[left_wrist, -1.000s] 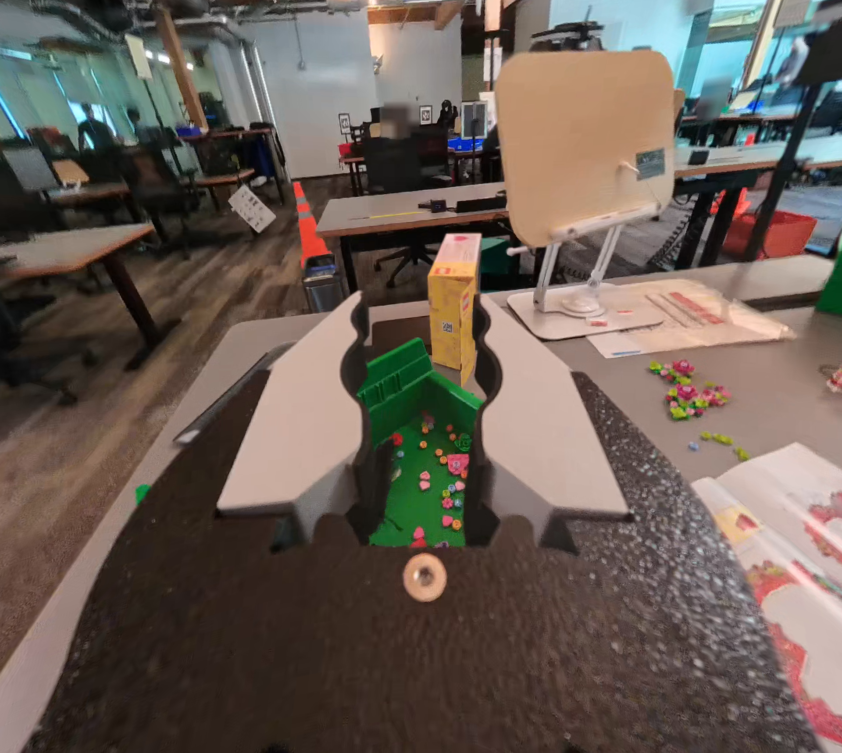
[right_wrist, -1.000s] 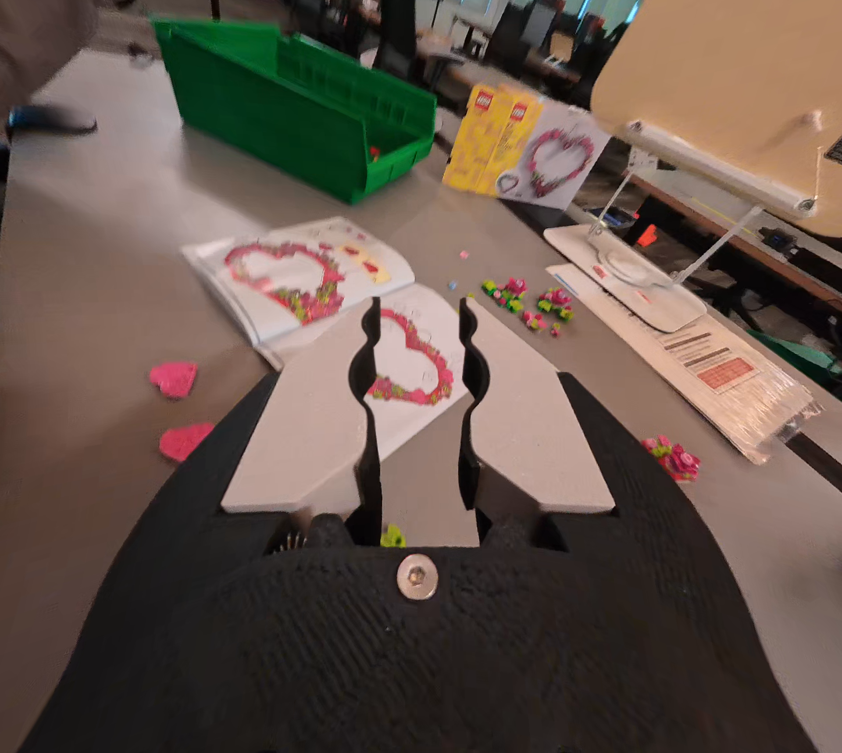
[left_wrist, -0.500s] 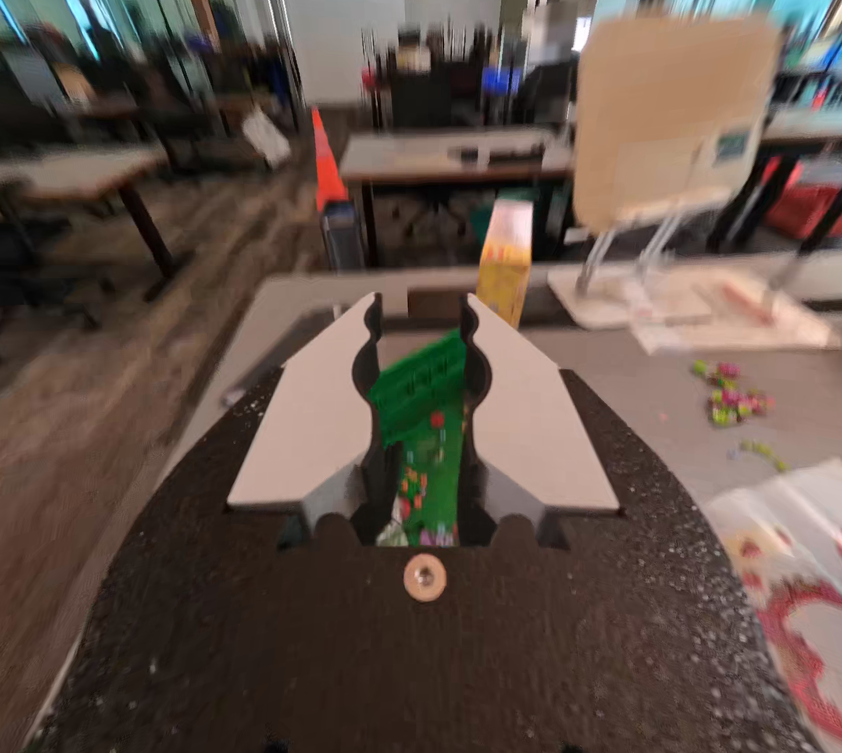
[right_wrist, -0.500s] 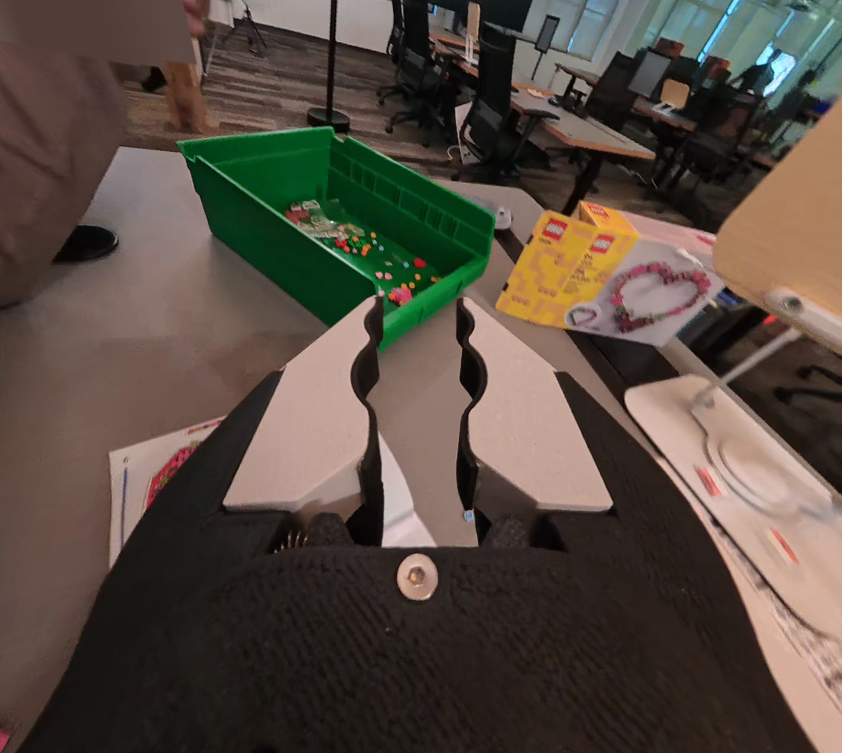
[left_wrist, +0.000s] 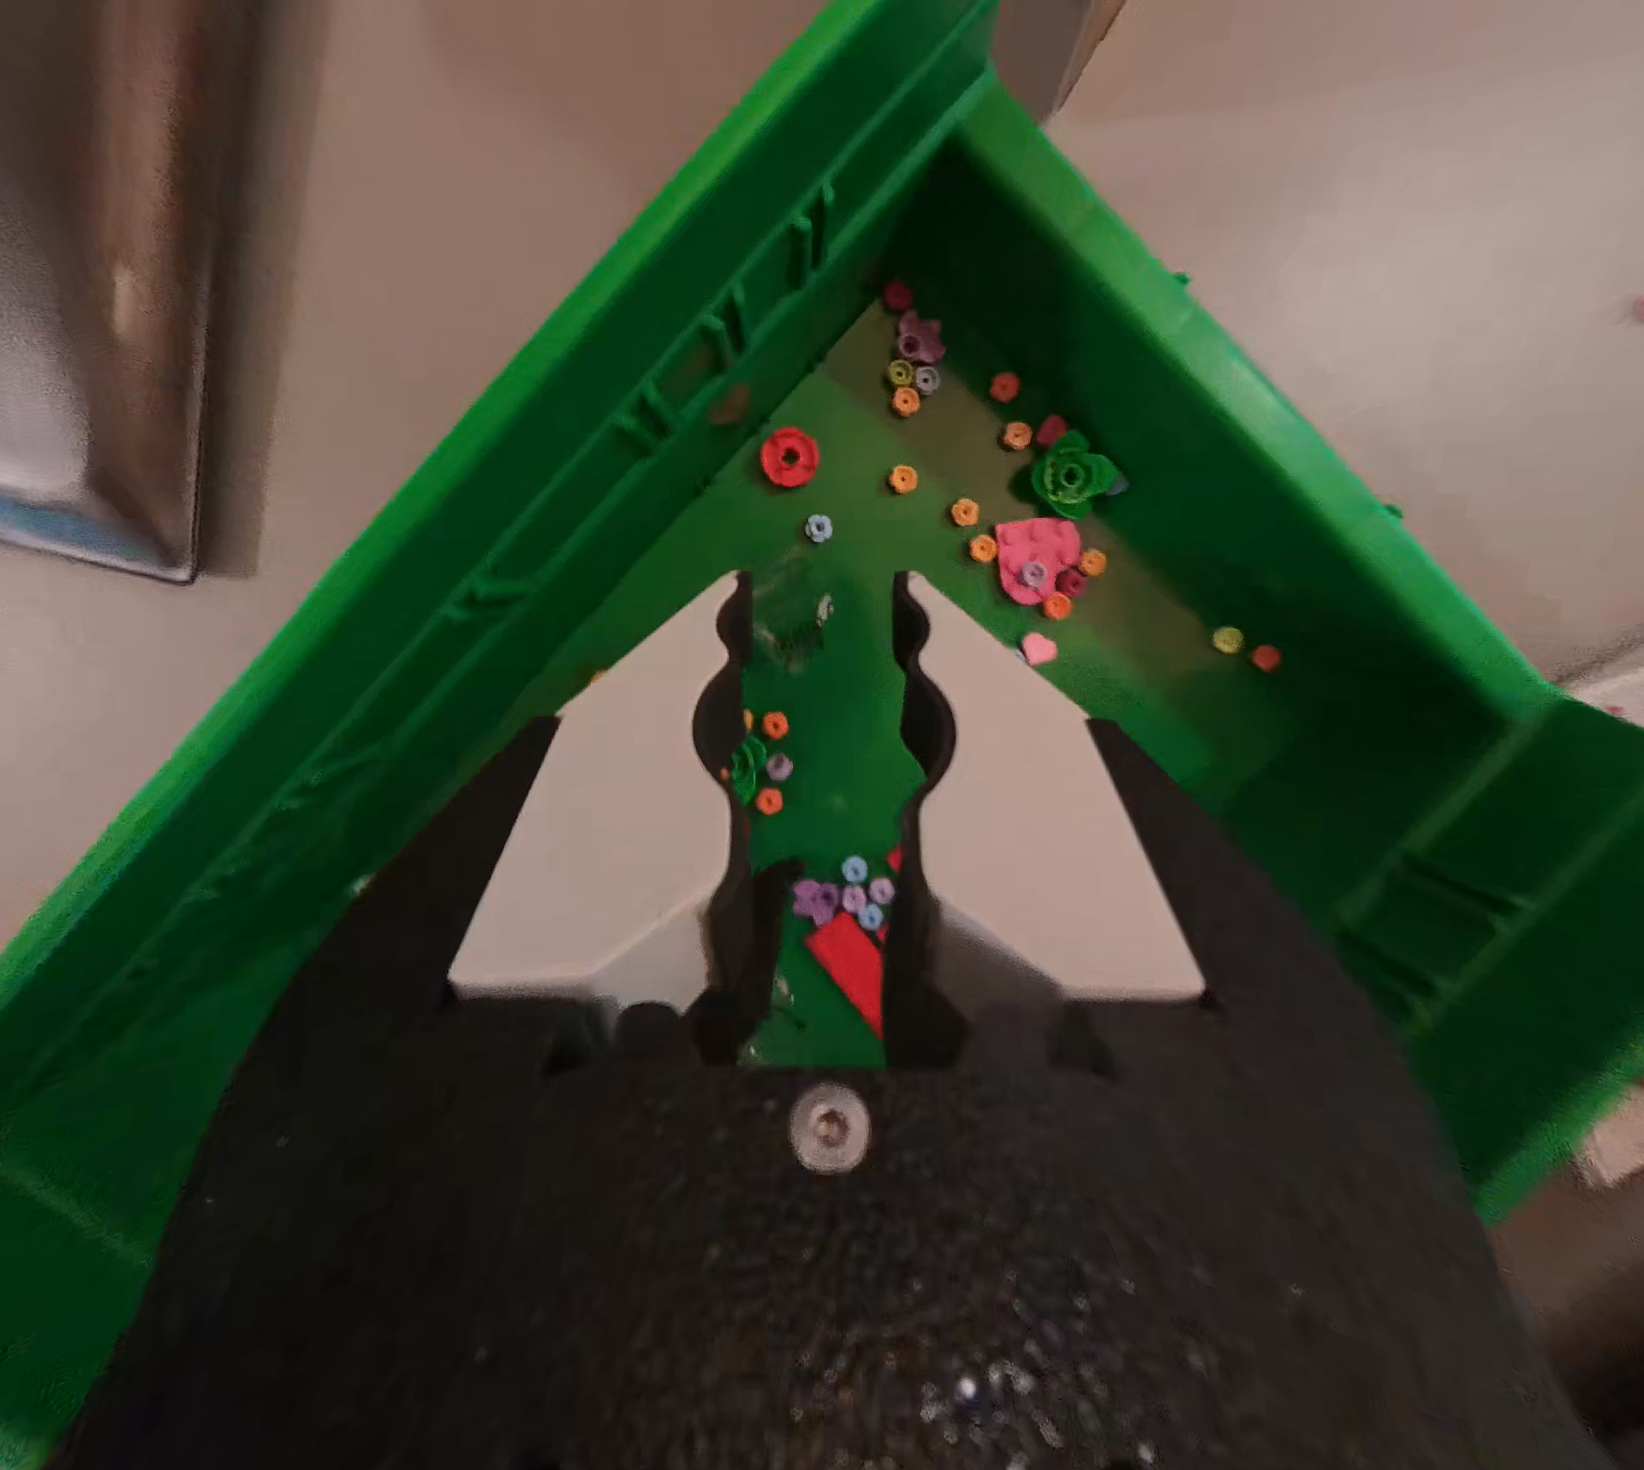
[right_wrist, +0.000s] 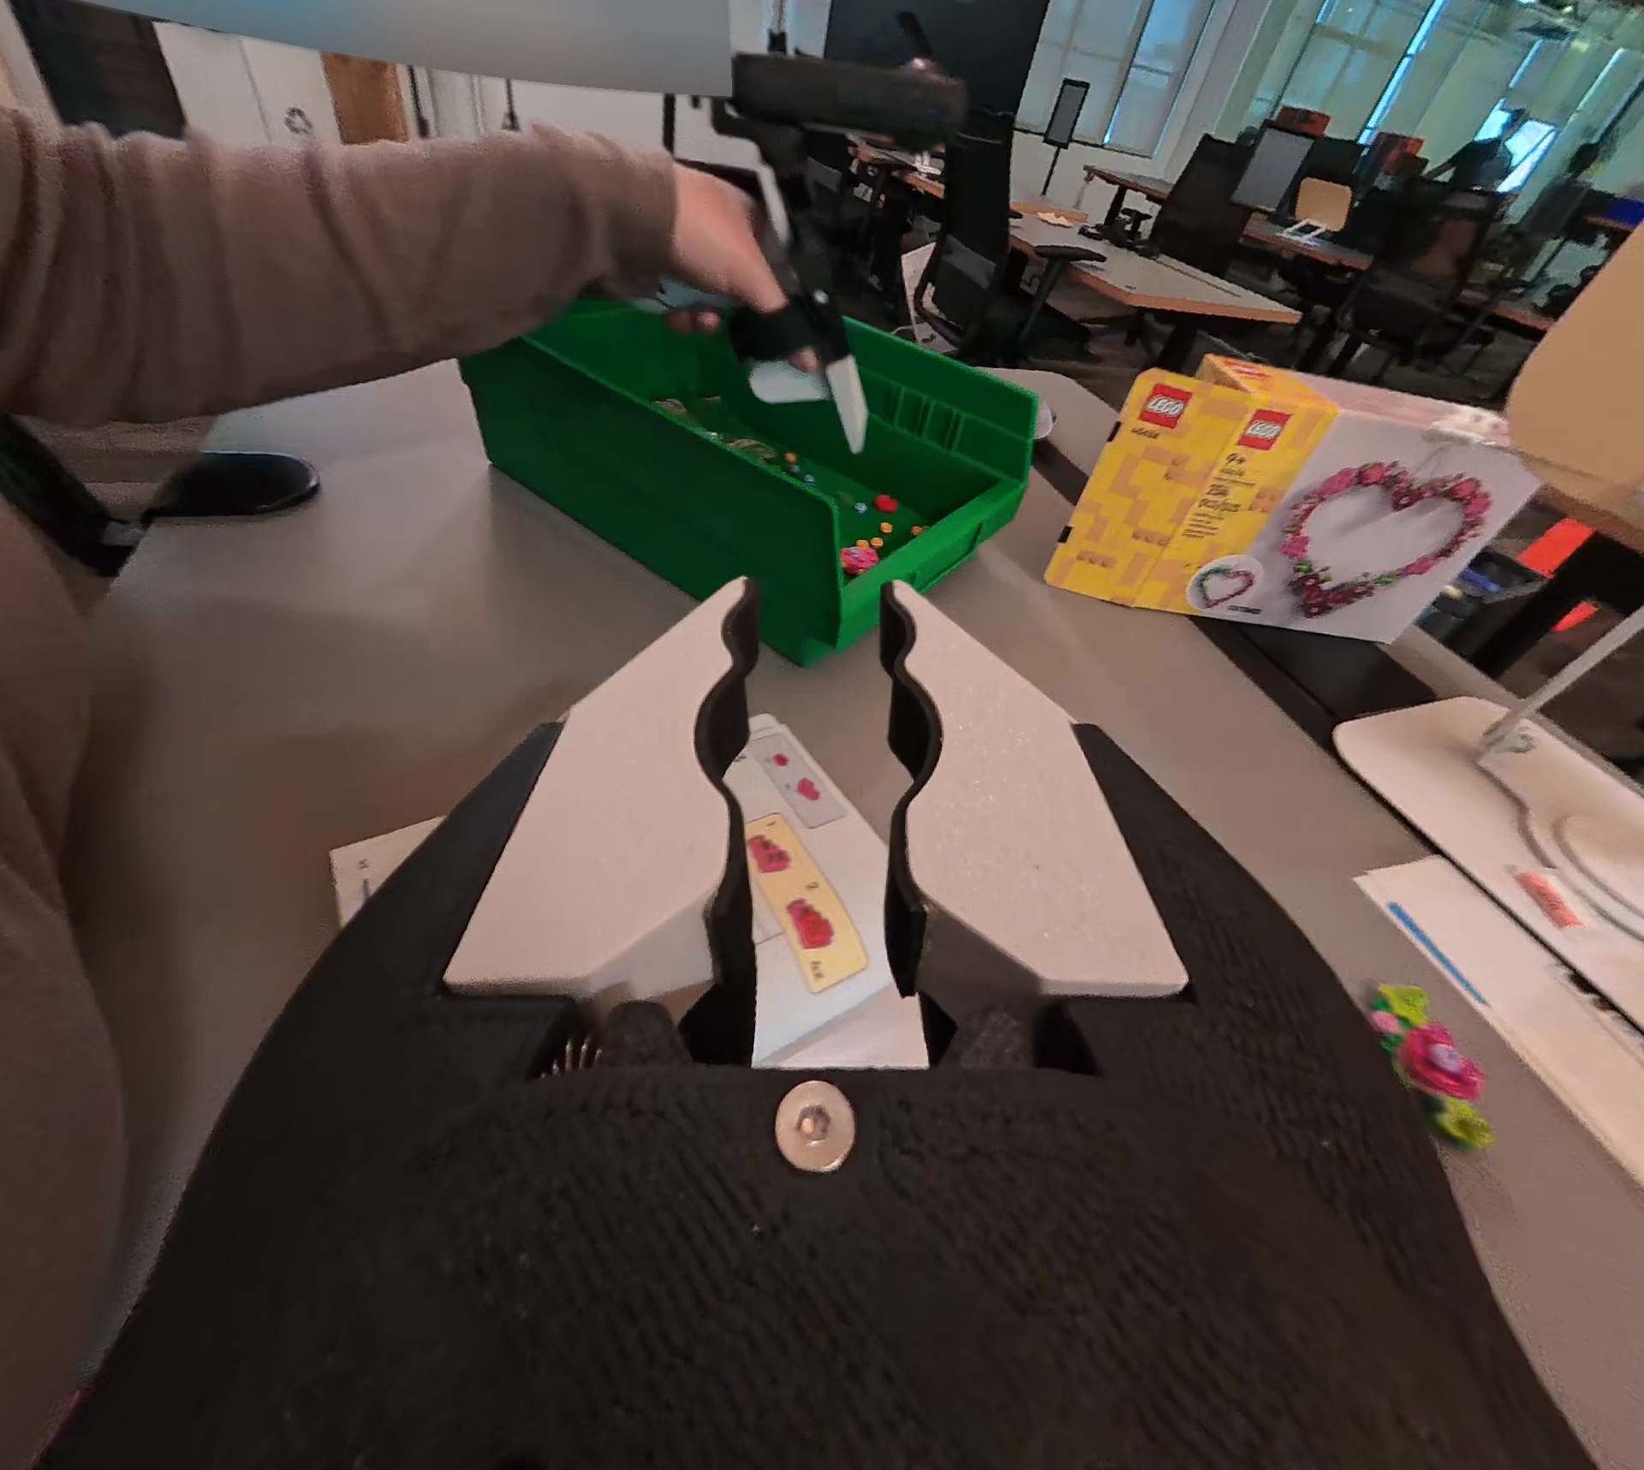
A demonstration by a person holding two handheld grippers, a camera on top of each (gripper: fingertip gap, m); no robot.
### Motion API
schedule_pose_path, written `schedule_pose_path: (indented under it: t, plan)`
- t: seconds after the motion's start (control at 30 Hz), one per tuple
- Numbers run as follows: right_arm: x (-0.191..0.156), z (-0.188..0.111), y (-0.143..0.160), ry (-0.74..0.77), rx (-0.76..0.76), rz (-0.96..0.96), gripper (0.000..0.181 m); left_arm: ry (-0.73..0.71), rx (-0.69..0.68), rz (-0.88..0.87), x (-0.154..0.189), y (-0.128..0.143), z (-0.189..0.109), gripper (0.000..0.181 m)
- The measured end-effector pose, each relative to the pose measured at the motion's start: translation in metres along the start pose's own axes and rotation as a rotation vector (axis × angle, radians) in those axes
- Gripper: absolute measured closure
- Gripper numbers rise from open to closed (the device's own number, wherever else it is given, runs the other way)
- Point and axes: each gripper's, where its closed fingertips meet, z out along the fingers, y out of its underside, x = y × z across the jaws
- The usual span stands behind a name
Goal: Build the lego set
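My left gripper is open and empty, pointing steeply down into the green bin. On the bin floor lie a red round piece, a pink heart plate, a green flower piece, small orange studs and purple flowers. My right gripper is open and empty, held above the open instruction booklet. The right wrist view shows the green bin ahead, with the left gripper hanging over it in a person's hand.
A yellow and white set box stands right of the bin. A small built flower cluster lies on the table at the right. A white stand base and a bagged paper sit at far right. A sleeved arm crosses the left. Tip to tip, the grippers are about 30 cm apart. My left tips are roughly 5 cm from the red round piece. The right camera catches it too, in the right wrist view. The pink heart plate is about 6 cm from my left fingertips and 25 cm from my right.
My left gripper has tipped from level to steeply down and moved over the bin. My right gripper has lifted from near the booklet and now faces the bin. Both stay open.
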Motion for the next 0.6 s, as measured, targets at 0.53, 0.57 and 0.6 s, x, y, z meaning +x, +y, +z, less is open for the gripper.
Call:
schedule_pose_path:
  t: [0.53,0.57,0.6]
  plan:
    - [-0.033,-0.027,0.01,-0.076,0.125,0.216,0.157,-0.121,0.069,-0.001,-0.014,-0.019,0.041,0.159]
    - [-0.033,-0.028,0.009,-0.075,0.133,0.224,0.157,-0.13,0.067,0.004,-0.014,-0.019,0.042,0.159]
    - [-0.033,-0.03,0.009,-0.073,0.14,0.229,0.157,-0.133,0.065,0.005,-0.015,-0.019,0.044,0.159]
